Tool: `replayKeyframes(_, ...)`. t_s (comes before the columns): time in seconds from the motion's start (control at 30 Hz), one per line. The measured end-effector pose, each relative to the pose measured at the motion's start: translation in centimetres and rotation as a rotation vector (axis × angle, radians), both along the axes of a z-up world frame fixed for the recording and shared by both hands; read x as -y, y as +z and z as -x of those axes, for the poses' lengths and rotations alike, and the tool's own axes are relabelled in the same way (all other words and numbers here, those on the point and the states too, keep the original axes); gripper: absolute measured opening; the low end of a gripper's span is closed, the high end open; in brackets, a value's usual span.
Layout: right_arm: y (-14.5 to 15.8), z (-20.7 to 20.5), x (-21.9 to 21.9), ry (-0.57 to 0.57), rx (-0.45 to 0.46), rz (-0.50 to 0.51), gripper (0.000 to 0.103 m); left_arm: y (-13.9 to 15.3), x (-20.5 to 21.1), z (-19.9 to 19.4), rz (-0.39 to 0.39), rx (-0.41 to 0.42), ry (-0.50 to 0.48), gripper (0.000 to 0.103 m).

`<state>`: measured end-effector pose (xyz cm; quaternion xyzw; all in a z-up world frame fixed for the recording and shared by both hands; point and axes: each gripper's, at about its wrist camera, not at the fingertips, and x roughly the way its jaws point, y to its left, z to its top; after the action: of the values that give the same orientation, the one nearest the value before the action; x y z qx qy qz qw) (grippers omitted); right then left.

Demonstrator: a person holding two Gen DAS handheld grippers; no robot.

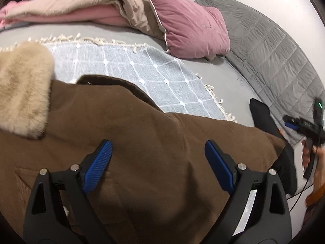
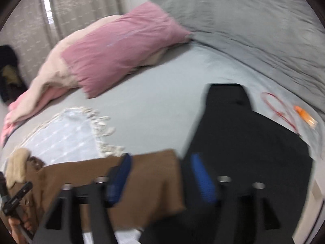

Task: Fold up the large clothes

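A brown coat [image 1: 142, 142] with a beige fur collar [image 1: 22, 89] lies spread on the bed. My left gripper [image 1: 158, 148] is open just above the coat's middle, holding nothing. In the right wrist view, which is blurred, my right gripper [image 2: 160, 162] is open over the coat's right end [image 2: 154, 174], next to a black garment [image 2: 243, 142]. The right gripper's body also shows in the left wrist view at the far right [image 1: 304, 126], held in a hand.
A light blue checked throw with fringe [image 1: 130, 69] lies under the coat. A pink pillow [image 1: 189, 30], a beige and pink duvet [image 1: 91, 2] and a grey quilted cover [image 1: 268, 46] lie behind. A red cord [image 2: 278, 107] and an orange item [image 2: 304, 116] lie at the right.
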<state>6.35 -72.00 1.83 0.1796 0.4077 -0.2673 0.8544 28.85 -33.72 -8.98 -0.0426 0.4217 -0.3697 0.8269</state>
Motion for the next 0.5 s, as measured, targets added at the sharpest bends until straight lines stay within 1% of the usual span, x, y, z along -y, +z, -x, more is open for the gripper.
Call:
replayKeyframes(0.07,-1.8,-2.8,0.3,0.035,-0.081,-0.039,0.07,0.0,-0.5,-0.1,-0.012,0.028,0.014,0.092)
replayKeyframes(0.1,-3.2,-4.4,0.6,0.045,-0.136,-0.058,0.07,-0.1,-0.8,-0.2,-0.011,0.03,0.019,0.092)
replayKeyframes(0.2,-6.3,-7.1,1.9,0.027,-0.243,-0.073,0.07,-0.7,-1.6,-0.9,-0.005,0.015,0.038,0.092)
replayKeyframes(0.27,-8.4,-7.7,3.0,-0.005,-0.318,-0.08,0.07,-1.3,-1.9,-1.5,-0.01,0.012,0.052,0.092)
replayKeyframes(0.3,-10.1,-8.1,3.6,-0.027,-0.381,-0.084,0.07,-1.5,-2.1,-1.6,-0.011,0.012,0.058,0.092)
replayKeyframes(0.33,-11.1,-7.9,3.9,-0.039,-0.424,-0.09,0.07,-1.8,-2.2,-1.8,-0.011,0.011,0.066,0.092)
replayKeyframes(0.37,-12.1,-8.1,3.8,-0.031,-0.456,-0.09,0.071,-2.0,-2.4,-1.8,-0.01,0.013,0.074,0.092)
replayKeyframes(0.43,-12.4,-8.5,3.1,-0.021,-0.477,-0.053,0.069,-2.1,-2.8,-2.0,0.003,0.013,0.092,0.086)
replayKeyframes(0.47,-12.4,-8.5,2.8,-0.02,-0.472,-0.06,0.064,-2.0,-3.0,-2.0,0.016,0.013,0.104,0.085)
replayKeyframes(0.5,-12.3,-8.5,2.5,-0.003,-0.442,-0.097,0.03,-1.8,-3.2,-2.0,0.028,0.017,0.111,0.08)
